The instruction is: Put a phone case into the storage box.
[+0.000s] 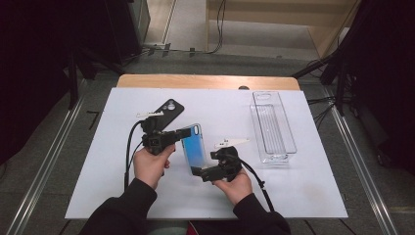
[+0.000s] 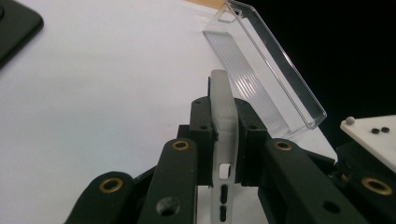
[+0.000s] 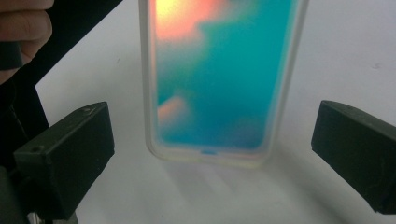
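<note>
Right now my left jaws (image 2: 225,140) are clamped on the top edge of the blue phone case (image 1: 193,147), holding it raised over the white counter (image 1: 112,166). My right jaws (image 3: 210,154) stand wide apart at the case's lower end, its rounded bottom edge between them but touching neither pad. Open white surface lies all around the case. Off to the right the clear tray (image 1: 272,125) sits empty. A black phone case (image 1: 169,111) lies behind my left hand (image 1: 149,164).

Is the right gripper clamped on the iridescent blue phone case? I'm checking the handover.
No: the right gripper stands wide open, both pads clear of the iridescent blue phone case.
</note>
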The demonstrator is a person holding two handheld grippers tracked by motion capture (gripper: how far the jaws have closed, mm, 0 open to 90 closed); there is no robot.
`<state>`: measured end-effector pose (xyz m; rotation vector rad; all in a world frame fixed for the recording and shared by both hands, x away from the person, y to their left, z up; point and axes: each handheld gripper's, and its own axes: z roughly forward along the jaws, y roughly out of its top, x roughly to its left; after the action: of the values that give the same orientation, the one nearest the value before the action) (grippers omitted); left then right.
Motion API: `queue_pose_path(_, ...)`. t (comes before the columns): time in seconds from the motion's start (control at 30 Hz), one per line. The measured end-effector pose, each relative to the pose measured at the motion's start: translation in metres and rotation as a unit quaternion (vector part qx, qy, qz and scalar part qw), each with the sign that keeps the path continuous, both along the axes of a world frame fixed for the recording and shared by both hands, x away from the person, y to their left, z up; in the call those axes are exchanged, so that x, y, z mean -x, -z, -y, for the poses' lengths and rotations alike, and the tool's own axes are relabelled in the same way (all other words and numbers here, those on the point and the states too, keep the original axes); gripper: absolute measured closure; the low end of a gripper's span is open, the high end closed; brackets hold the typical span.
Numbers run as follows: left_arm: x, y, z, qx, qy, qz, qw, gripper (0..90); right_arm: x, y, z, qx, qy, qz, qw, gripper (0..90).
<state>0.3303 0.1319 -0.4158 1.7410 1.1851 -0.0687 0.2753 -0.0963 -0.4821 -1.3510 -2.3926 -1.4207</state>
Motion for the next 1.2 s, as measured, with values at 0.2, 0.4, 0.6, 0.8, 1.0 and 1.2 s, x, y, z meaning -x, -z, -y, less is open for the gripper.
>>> queue_pose_path(0.2, 0.003, 0.000, 0.003, -0.008, 0.015, 0.031, 0.9994, 81.2, 0.000, -0.003, 0.012, 0.025, -0.031, 0.013, 0.9991, 0.0)
queue_pose_path(0.4, 0.006, 0.000, 0.006, -0.010, 0.025, 0.050, 0.9984, 81.2, -0.001, -0.007, 0.020, 0.019, -0.047, 0.022, 0.9985, 0.0)
queue_pose_path(0.6, 0.008, 0.003, 0.006, -0.009, 0.039, 0.071, 0.9967, 81.2, -0.001, -0.012, 0.023, 0.008, -0.054, 0.046, 0.9974, 0.0)
queue_pose_path(0.8, 0.010, 0.008, 0.007, -0.003, 0.050, 0.081, 0.9954, 81.1, -0.004, -0.017, 0.026, 0.014, -0.052, 0.034, 0.9979, 0.0)
queue_pose_path(1.0, 0.016, 0.011, 0.011, 0.011, 0.043, 0.075, 0.9962, 81.2, -0.003, -0.025, 0.028, 0.010, -0.025, 0.044, 0.9986, 0.0)
queue_pose_path(1.2, 0.025, 0.007, 0.015, 0.015, 0.031, 0.079, 0.9963, 81.1, -0.002, -0.034, 0.024, 0.003, 0.024, 0.058, 0.9980, 5.1)
